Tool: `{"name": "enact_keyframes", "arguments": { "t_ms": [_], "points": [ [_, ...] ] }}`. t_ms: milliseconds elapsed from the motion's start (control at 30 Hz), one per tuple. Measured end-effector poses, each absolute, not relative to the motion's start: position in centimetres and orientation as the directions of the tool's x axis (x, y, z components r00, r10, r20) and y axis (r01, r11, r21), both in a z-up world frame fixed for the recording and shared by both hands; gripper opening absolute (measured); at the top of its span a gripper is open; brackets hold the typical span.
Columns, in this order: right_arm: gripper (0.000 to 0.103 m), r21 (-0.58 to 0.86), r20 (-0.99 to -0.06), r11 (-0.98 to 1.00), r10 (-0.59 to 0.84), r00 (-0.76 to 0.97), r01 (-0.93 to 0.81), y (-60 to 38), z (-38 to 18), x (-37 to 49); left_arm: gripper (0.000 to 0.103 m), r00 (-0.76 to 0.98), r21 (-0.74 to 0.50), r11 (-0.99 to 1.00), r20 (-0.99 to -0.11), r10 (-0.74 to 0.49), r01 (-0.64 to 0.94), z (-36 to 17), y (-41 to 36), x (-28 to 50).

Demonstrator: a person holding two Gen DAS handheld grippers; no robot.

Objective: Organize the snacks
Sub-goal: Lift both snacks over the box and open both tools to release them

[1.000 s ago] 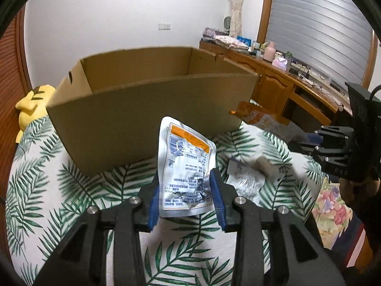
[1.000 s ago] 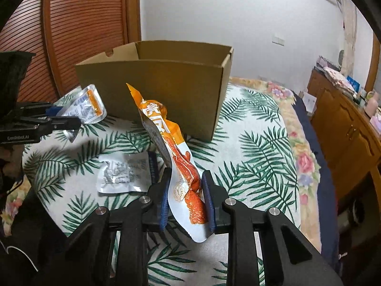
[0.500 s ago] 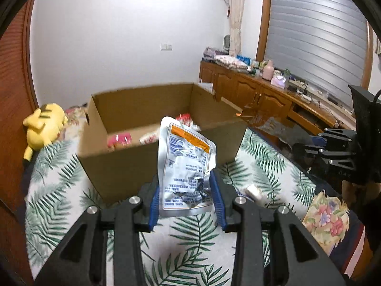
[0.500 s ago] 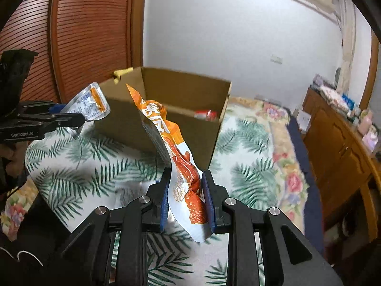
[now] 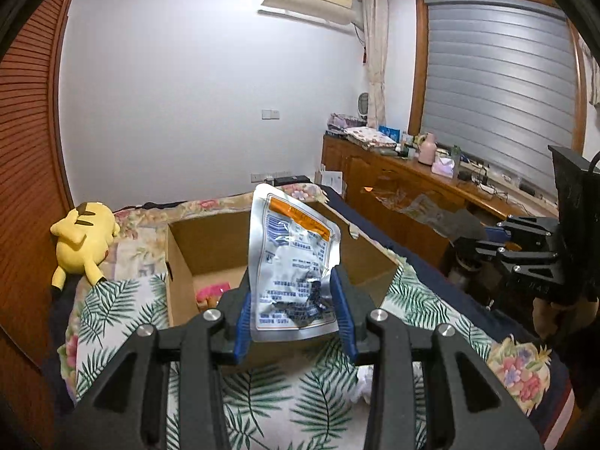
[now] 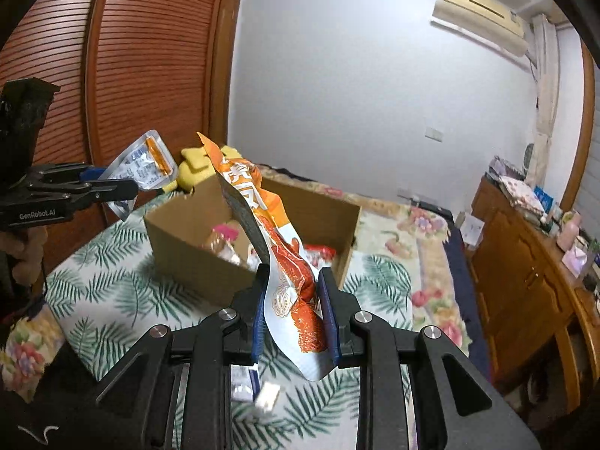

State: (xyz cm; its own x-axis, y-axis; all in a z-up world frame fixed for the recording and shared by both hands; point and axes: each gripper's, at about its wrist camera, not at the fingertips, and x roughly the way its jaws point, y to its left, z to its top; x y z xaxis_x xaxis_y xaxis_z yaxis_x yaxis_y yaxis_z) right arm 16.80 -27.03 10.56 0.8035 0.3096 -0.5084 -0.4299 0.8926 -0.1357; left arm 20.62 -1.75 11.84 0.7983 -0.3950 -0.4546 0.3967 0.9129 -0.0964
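On the far left of the bed a yellow plush toy [image 5: 80, 242] lies beside the leaf-print cover [image 5: 112, 311]. Next comes the open cardboard box [image 6: 187, 232], which already holds a few packets, one pink, though blur makes the others hard to name. The left gripper [image 5: 293, 313] pinches a silver pouch [image 5: 292, 258] by its lower edge, fingers [image 5: 242, 318] pressed against both sides, holding it upright in the air just before the box. To its right, the right gripper [image 6: 292, 313] clamps a long orange packet [image 6: 277, 247] near its bottom seam, raised in front of the box. Both packs look light, thin and crinkly, likely slippery foil that flops above the grip; holding them low by the flat sealed margin seems safest. Small white wrappers [image 6: 251, 386] remain on the cover below.
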Motion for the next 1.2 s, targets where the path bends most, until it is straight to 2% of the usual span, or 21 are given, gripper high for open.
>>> {"name": "enact_keyframes", "arguments": {
  "t_ms": [200,467,900,1200],
  "points": [
    [0.024,-0.132,-0.509,0.887,0.324,0.798,-0.444,-25.8,10.7,20.3,0.036,0.805,-0.113,0.918,-0.449,-0.388,0.380,11.6,-1.0,23.7],
    [0.024,-0.117,-0.536,0.870,0.350,0.768,-0.478,-24.5,8.9,25.2,0.036,0.793,-0.128,0.926,-0.483,-0.371,0.355,9.7,-0.5,28.6],
    [0.024,-0.118,-0.600,0.844,0.359,0.715,-0.523,-21.6,4.2,31.9,0.037,0.718,-0.110,0.933,-0.611,-0.335,0.342,4.3,-1.6,34.8],
    [0.024,-0.116,-0.654,0.840,0.337,0.677,-0.530,-20.3,1.9,33.6,0.038,0.673,-0.097,0.936,-0.670,-0.312,0.338,2.9,-2.5,36.5]
  ]
}}
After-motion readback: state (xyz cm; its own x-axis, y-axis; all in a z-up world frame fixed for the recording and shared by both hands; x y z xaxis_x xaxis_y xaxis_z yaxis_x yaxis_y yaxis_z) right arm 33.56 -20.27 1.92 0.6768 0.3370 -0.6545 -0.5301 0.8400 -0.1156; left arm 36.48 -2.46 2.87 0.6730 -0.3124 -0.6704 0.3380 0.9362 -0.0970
